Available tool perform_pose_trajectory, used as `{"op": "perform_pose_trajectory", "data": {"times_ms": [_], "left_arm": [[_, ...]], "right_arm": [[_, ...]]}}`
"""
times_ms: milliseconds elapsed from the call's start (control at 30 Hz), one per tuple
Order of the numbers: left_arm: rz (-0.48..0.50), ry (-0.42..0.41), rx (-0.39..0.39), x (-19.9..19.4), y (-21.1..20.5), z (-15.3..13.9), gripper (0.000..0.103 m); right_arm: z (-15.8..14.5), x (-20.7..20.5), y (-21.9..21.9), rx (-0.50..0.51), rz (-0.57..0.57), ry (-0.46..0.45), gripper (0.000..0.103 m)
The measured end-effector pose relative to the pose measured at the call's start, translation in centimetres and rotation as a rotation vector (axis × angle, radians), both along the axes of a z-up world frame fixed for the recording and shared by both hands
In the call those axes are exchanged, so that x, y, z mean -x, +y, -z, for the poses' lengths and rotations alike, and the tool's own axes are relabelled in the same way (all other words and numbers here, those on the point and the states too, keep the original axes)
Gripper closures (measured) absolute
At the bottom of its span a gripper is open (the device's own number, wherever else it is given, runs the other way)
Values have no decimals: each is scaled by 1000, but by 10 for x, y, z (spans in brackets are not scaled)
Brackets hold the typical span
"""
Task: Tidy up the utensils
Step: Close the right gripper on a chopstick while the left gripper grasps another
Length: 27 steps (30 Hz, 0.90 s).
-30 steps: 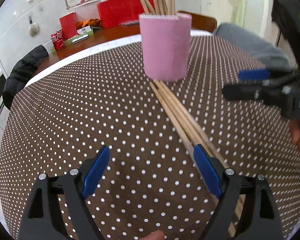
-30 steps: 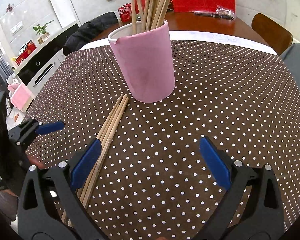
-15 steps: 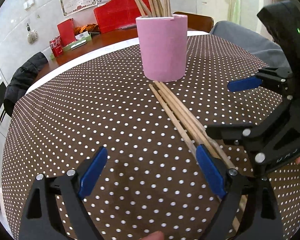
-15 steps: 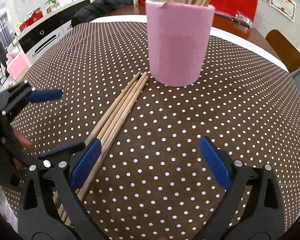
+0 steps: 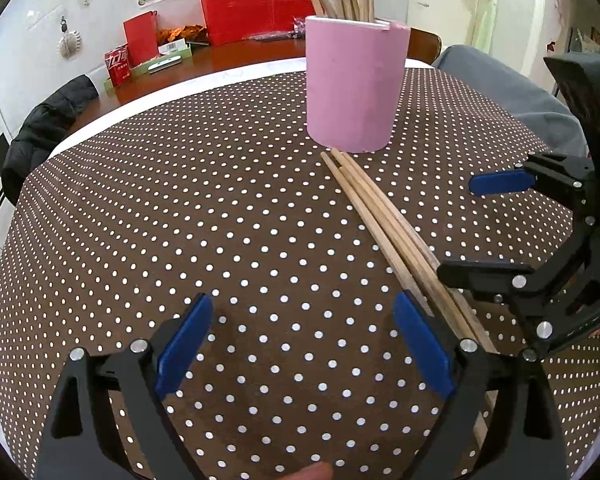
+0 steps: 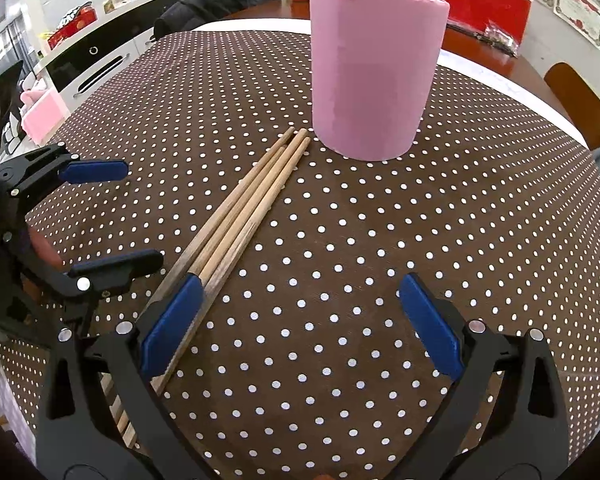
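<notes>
Chopsticks [image 6: 244,216] lie bundled on the dotted tablecloth [image 5: 180,216] just near of the pink cup [image 6: 376,68], both the left gripper [image 5: 300,344] and right gripper [image 6: 300,320] gaping empty, so I'd pinch one stick mid-length to avoid dragging its neighbours.

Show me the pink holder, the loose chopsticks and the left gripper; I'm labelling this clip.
pink holder [image 6: 376,76], right wrist view, on its front wall.
loose chopsticks [image 6: 252,208], right wrist view, mid-length of the bundle lying on the cloth.
left gripper [image 5: 300,344], left wrist view, midway between its open fingertips.
</notes>
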<state>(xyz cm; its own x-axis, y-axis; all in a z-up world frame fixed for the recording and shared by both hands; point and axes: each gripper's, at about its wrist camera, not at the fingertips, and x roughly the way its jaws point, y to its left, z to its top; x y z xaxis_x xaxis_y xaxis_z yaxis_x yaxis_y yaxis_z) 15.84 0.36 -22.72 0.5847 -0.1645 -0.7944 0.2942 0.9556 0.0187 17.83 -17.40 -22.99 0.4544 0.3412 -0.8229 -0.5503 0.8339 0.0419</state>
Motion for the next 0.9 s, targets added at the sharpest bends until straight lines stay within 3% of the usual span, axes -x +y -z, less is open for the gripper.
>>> {"op": "perform_pose_trajectory", "data": {"times_ms": [133, 300, 800, 900], "left_arm": [[-5, 13, 43, -6, 6, -2, 12], [21, 20, 74, -5, 5, -4, 12], [31, 9, 1, 5, -27, -2, 12], [0, -15, -62, 2, -33, 1, 12]], "right_arm": [[2, 5, 5, 11, -39, -26, 6], [2, 20, 13, 127, -92, -71, 6], [-1, 9, -8, 125, -32, -31, 6], [-1, -2, -11, 104, 15, -14, 6]]}}
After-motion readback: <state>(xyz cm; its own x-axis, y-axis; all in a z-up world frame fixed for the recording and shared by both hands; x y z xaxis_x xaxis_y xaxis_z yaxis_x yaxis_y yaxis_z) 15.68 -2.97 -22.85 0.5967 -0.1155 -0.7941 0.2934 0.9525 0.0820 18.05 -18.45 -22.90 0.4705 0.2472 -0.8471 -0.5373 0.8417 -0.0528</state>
